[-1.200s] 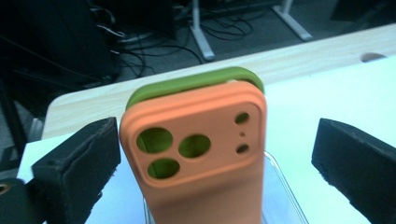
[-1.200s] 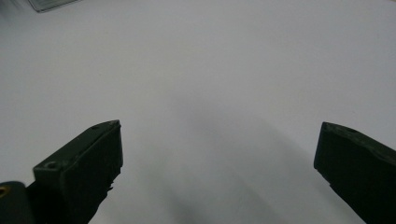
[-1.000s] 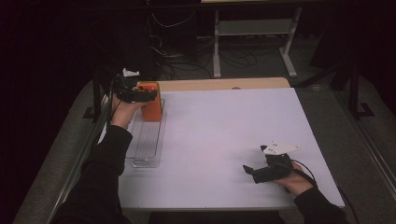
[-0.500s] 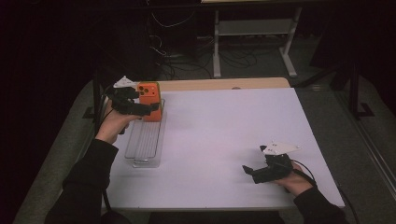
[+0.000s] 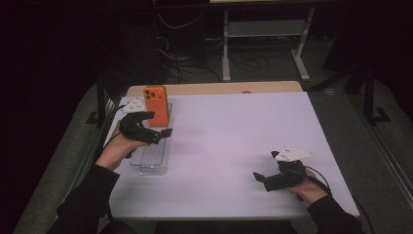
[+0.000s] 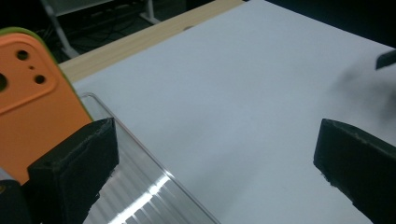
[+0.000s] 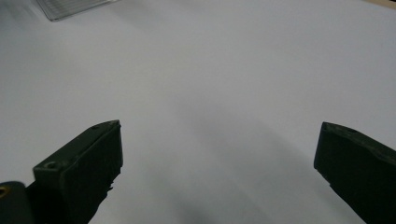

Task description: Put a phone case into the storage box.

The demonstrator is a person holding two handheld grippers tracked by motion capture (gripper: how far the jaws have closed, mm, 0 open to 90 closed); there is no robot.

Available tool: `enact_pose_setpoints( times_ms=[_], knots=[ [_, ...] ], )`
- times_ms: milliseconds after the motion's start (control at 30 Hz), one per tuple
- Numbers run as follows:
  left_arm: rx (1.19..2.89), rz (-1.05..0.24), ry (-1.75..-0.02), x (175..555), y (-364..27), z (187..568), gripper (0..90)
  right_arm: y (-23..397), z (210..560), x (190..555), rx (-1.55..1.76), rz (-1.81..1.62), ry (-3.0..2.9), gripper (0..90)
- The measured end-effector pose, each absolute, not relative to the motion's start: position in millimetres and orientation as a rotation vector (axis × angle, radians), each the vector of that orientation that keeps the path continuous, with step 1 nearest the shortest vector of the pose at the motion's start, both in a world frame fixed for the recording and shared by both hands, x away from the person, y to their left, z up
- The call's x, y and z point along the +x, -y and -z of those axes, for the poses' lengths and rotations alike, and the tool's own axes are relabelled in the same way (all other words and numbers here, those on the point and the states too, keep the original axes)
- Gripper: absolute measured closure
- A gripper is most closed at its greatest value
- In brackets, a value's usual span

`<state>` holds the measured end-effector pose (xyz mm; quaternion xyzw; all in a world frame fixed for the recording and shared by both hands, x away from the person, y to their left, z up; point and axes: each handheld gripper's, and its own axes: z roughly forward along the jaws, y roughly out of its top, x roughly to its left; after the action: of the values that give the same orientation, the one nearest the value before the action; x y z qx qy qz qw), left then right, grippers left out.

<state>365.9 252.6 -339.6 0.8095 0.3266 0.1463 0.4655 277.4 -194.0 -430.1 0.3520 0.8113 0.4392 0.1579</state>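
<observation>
At the far left corner of the white bench [image 5: 234,141], an orange phone [image 5: 155,106] stands upright in the far end of a clear ribbed rack [image 5: 152,155], its camera holes facing the person. That rack lies along the bench's left edge, with its long side running toward the person. Just beside the phone, over the rack, the left tool [image 5: 155,131] hangs with its jaws spread wide and nothing between them; in the left gripper view the phone [image 6: 32,98] sits behind the left-hand jaw, outside the gap. Near the bench's front right corner, the right tool [image 5: 263,178] rests low with its jaws also spread apart and empty, pointing left across the surface. Between the two tools the white top lies bare, wide and flat. A wooden strip [image 5: 219,88] borders the far edge.
</observation>
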Motion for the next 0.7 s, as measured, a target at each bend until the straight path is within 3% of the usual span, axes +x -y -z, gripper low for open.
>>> enact_pose_setpoints(
  times_ms=[700],
  knots=[
    [1.984,-0.328,-0.733,318.5,-255.0,384.2,0.0,200.1,410.3,276.5,0.956,-1.317,-2.28,0.3]
  ],
)
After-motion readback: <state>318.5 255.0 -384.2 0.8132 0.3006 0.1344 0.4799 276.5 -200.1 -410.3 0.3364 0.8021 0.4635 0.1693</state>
